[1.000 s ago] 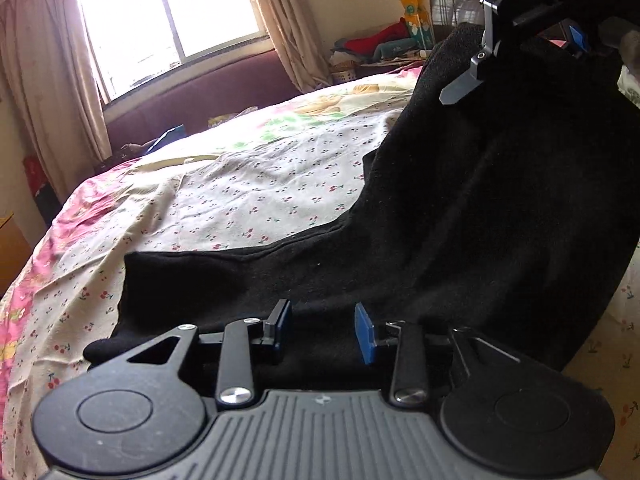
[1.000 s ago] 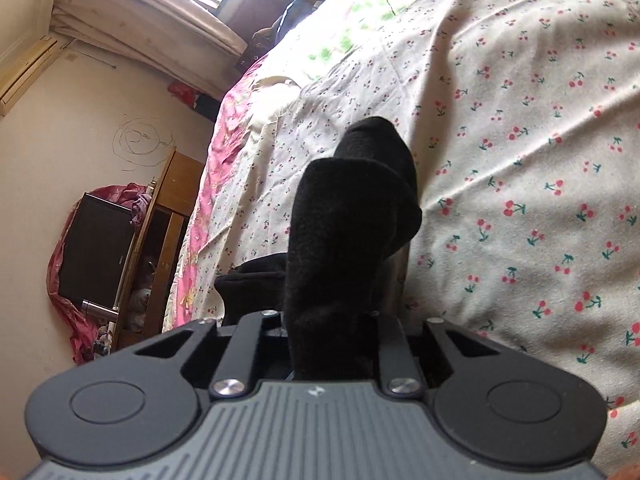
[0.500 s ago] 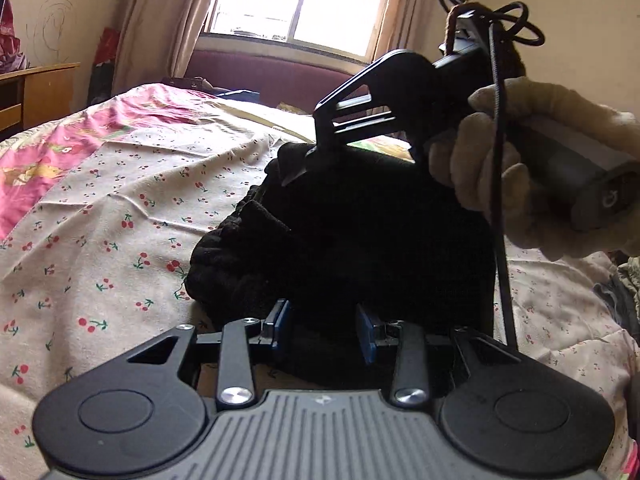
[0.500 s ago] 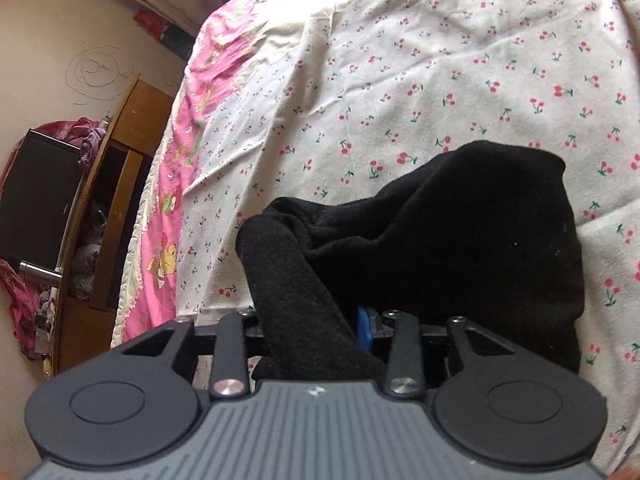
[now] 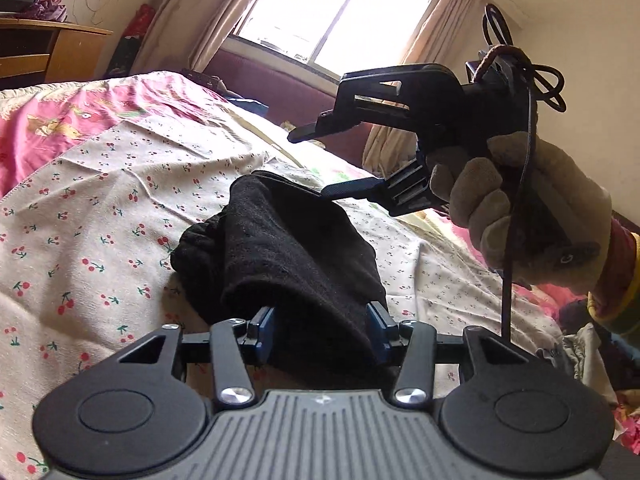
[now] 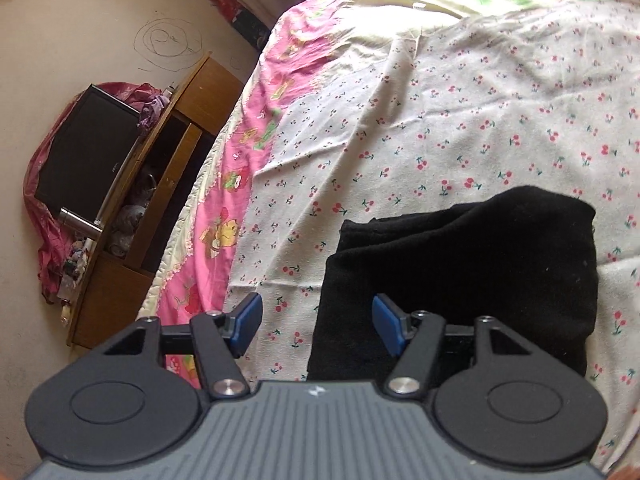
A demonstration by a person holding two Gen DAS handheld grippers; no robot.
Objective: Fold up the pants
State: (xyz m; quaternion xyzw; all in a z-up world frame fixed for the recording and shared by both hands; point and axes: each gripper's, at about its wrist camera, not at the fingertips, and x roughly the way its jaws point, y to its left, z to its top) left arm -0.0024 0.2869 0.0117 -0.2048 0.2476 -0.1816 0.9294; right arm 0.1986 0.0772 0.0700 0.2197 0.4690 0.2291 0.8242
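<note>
A bed (image 6: pixel 460 112) under a cherry-print sheet fills the room, a wooden cabinet (image 6: pixel 132 248) beside it. The black knit pants (image 6: pixel 472 272) lie folded in a soft rectangle on the sheet. The right tool (image 6: pixel 316 326) hangs spread and empty over their edge. Only the left view shows the window (image 5: pixel 336 12); there the left tool (image 5: pixel 320 330) is spread around a fold of the pants (image 5: pixel 296 256).

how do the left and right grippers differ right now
The left gripper has black pants fabric lying between its blue pads, though a firm clamp can't be confirmed; the right gripper has its jaws spread wide with nothing between them.
The left gripper sits low at the pants' near edge; the right gripper hangs above the folded pants, clear of the cloth.
Both have black bodies and blue pads, over the cherry-print bedsheet.
</note>
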